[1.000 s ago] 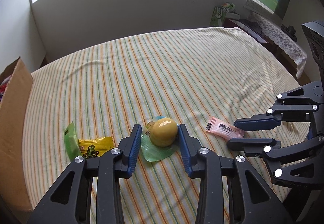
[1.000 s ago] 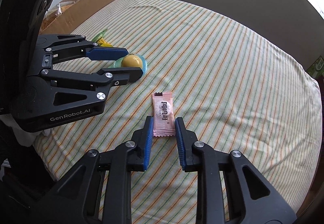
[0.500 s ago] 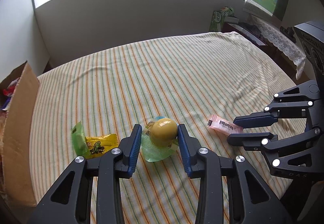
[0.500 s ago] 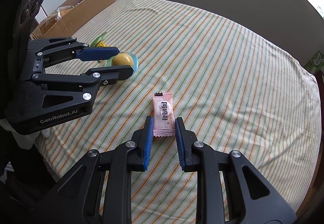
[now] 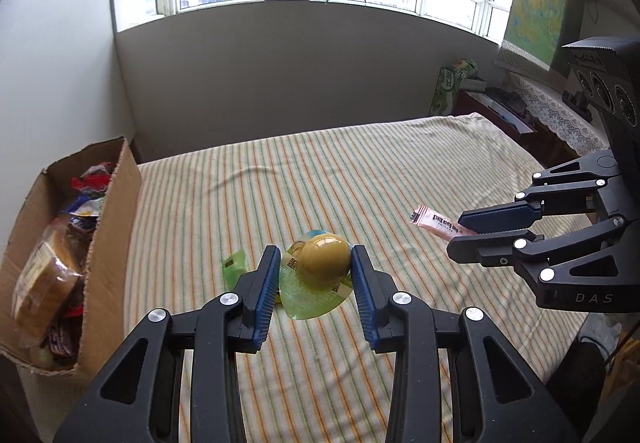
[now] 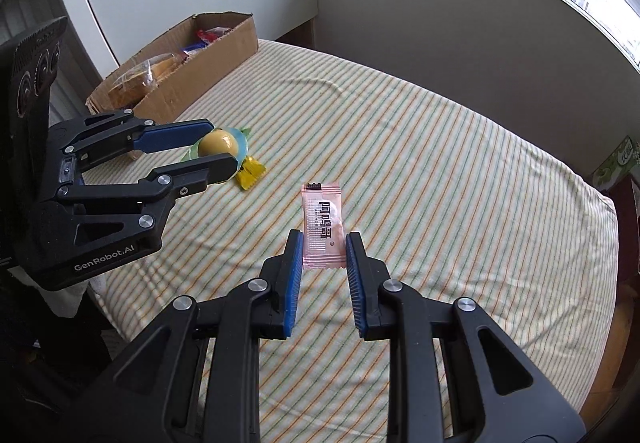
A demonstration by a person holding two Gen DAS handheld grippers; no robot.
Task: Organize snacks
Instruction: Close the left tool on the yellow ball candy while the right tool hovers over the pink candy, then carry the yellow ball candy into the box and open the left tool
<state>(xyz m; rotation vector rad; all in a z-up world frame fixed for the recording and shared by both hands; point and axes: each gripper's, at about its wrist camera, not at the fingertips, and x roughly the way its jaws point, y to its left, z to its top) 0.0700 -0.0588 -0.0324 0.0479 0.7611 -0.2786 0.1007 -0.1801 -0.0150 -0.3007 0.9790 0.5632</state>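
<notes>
Left wrist view shows the cardboard box [image 5: 116, 211] at the left edge of the striped bed cover [image 5: 328, 187], already holding a heap of wrapped snacks, so much of the sorting looks done. What I judge is left: the two snacks now in the grippers must reach the box, and one green-and-yellow packet [image 6: 250, 169] lies on the cover just beyond the left gripper, waiting its turn. I see no other loose snack on the cover in either view.

Left gripper [image 5: 314, 269] is clenched on the jelly cup [image 5: 322, 261], a yellow dome with a green foil lid; its blue pads press the dome from both sides, and the cup appears lifted clear of the cover, with the foil lid hanging below the dome. From the right wrist view the cup sits between the box and the green-and-yellow packet, near the box's long side.

Right gripper [image 6: 322, 249] is clamped tight on the pink sachet [image 6: 322, 223], gripping it by the near end so most of the wrapper sticks out ahead of the fingers. In the left wrist view the sachet pokes out sideways from between the jaws, above the cover rather than resting on it. It is well apart from the box, so the right hand has the longer way to go.
</notes>
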